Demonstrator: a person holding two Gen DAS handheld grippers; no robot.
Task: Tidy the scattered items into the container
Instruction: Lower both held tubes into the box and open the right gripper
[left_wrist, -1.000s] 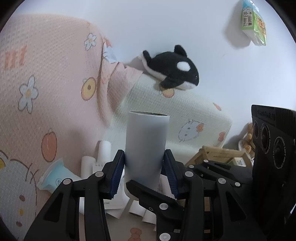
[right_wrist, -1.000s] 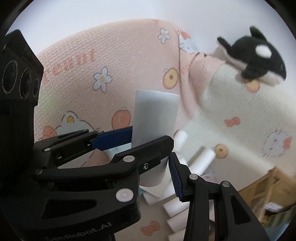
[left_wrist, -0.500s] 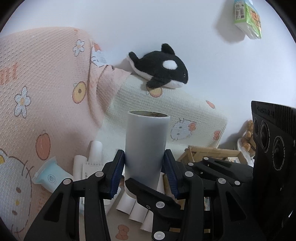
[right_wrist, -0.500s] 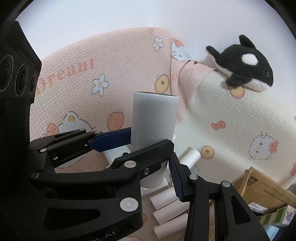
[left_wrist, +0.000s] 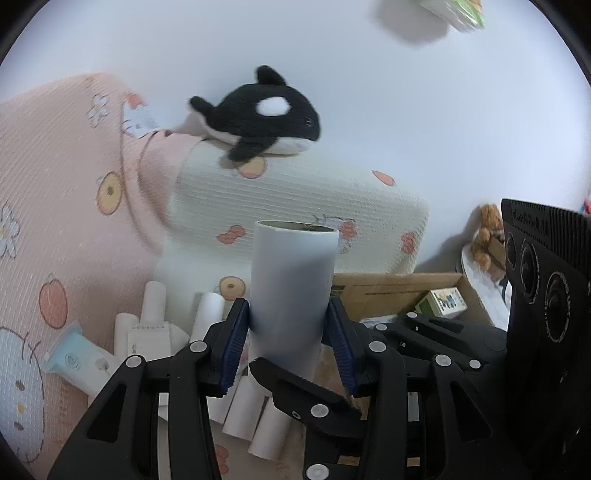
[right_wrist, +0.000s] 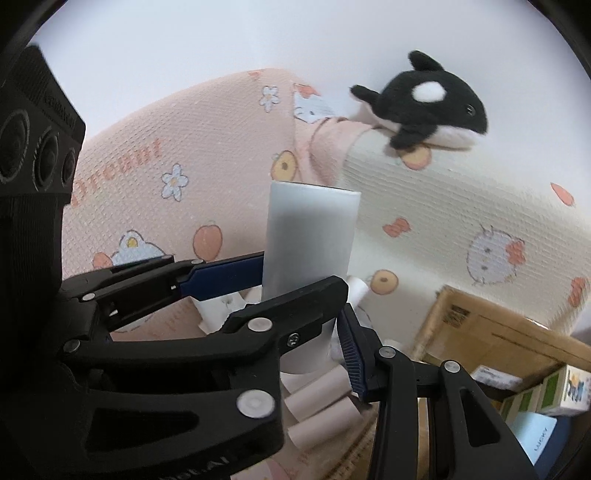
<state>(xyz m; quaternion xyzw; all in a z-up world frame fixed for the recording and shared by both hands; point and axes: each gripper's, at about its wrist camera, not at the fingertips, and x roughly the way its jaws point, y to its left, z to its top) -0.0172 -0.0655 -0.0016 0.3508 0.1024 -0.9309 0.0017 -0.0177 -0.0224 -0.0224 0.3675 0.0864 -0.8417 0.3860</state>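
Both grippers clamping upright white tube (left_wrist: 293, 284): left gripper (left_wrist: 291, 341), right gripper (right_wrist: 304, 291); cardboard box (left_wrist: 397, 293) lying right, behind tube.

one plush orca (left_wrist: 258, 114), one cardboard box (left_wrist: 399, 291), two pillows (left_wrist: 295, 199), two grippers (left_wrist: 290, 343)

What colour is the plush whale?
Black with white patches; clearest in the right wrist view.

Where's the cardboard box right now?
The cardboard box sits low on the right in both wrist views, at the foot of the cream cushion, just right of the white tube held in the left gripper.
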